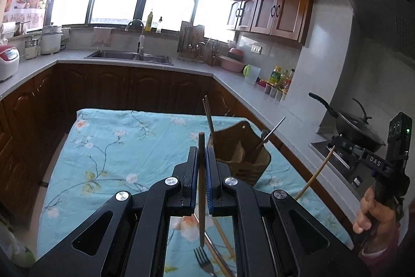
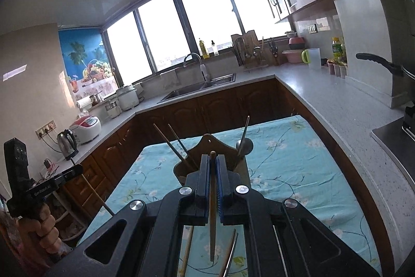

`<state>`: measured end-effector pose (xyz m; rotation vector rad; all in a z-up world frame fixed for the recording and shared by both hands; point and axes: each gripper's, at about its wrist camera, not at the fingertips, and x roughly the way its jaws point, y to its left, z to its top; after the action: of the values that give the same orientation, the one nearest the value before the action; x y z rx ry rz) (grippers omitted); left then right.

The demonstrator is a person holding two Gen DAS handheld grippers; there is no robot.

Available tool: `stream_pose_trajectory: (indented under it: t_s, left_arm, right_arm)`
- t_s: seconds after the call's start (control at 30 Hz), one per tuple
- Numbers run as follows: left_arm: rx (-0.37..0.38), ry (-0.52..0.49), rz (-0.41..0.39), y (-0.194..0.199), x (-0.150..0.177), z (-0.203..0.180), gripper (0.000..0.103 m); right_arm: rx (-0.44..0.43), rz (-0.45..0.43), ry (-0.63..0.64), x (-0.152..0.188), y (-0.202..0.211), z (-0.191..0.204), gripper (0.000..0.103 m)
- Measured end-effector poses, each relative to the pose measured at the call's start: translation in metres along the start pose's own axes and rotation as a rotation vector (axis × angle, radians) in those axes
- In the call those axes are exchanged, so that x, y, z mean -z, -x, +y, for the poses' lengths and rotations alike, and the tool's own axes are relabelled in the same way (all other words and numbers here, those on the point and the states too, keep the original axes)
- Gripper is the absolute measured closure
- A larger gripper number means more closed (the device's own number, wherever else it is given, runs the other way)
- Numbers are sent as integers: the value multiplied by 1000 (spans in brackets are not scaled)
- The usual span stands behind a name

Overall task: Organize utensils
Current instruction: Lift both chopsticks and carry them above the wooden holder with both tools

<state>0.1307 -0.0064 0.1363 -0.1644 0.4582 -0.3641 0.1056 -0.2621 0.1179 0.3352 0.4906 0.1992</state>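
Gripping one chopstick per gripper above the holder

Left wrist view: left gripper (image 1: 201,157) has its jaws closed down to stick width on a dark brown chopstick (image 1: 201,199), held mid-shaft, tip reaching toward the wooden utensil holder (image 1: 241,155). Judged light, rigid and smooth, so it can pivot or slide; a pinch nearer the middle looks best. A metal fork (image 1: 203,260) and more chopsticks lie on the floral cloth of the worktop (image 1: 109,147).

Right wrist view: right gripper (image 2: 213,168) has its jaws equally narrow, clamping a paler wooden chopstick (image 2: 212,220). Boxy holder just ahead, already containing sticks and a steel spoon (image 2: 244,146).
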Motion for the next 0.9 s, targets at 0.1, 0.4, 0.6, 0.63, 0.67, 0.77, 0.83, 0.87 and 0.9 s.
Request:
stream_pose_trajectory:
  t_s: [0.1, 0.4, 0.6, 0.63, 0.67, 0.77, 0.83, 0.87, 0.9]
  left_arm:
    - [2, -5, -17, -2, -5, -5, 99]
    - [35, -31, -99, -13, -35, -20, 99]
    - [31, -28, -192, -25, -67, -25, 99]
    - [31, -23, -200, -28, -72, -25, 99]
    - [33, -18, -212, -33, -77, -26, 99]
    - [26, -15, -236, -49, -89, -30, 99]
    - [24, -14, -249, -60, -94, -33, 99]
    - [20, -15, -252, -67, -95, -35, 99]
    - [20, -14, -252, -73, -95, -36, 99]
  right_arm:
    - [1, -13, 6, -5, -1, 1, 98]
    - [3, -68, 7, -31, -6, -2, 98]
    - [5, -121, -4, -62, -15, -7, 98]
    - [4, -129, -9, -66, -17, -8, 98]
    - [5, -138, -11, -71, -20, -9, 98]
    - [19, -161, -13, -83, -31, -11, 98]
    - [27, -168, -13, -88, -40, -12, 98]
    - [31, -173, -11, -90, -45, -13, 98]
    - [37, -176, -7, -90, -49, -14, 98]
